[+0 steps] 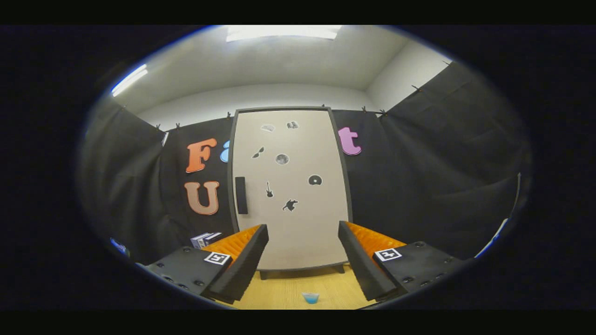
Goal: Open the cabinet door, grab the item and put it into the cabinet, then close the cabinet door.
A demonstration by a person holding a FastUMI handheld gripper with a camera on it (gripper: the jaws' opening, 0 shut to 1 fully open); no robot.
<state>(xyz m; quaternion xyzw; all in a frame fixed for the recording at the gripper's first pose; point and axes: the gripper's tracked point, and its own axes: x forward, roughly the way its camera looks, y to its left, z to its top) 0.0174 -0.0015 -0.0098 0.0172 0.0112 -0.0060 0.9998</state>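
Note:
A tall pale cabinet (291, 186) stands straight ahead on the wooden table (288, 288), its door shut. The door carries several small dark stickers and a dark vertical handle (240, 195) near its left edge. My gripper (302, 242) is open, fingers spread wide, held back from the cabinet with nothing between them. A small blue cup (310, 298) sits on the table close below, between the fingers. A small white and blue box (205, 239) lies to the left of the cabinet's base, partly hidden behind the left finger.
Black cloth walls close the booth to the left, right and behind the cabinet. The cabinet rests on short dark feet (264, 275) at the table's far side. Bare wood lies between the cup and the cabinet.

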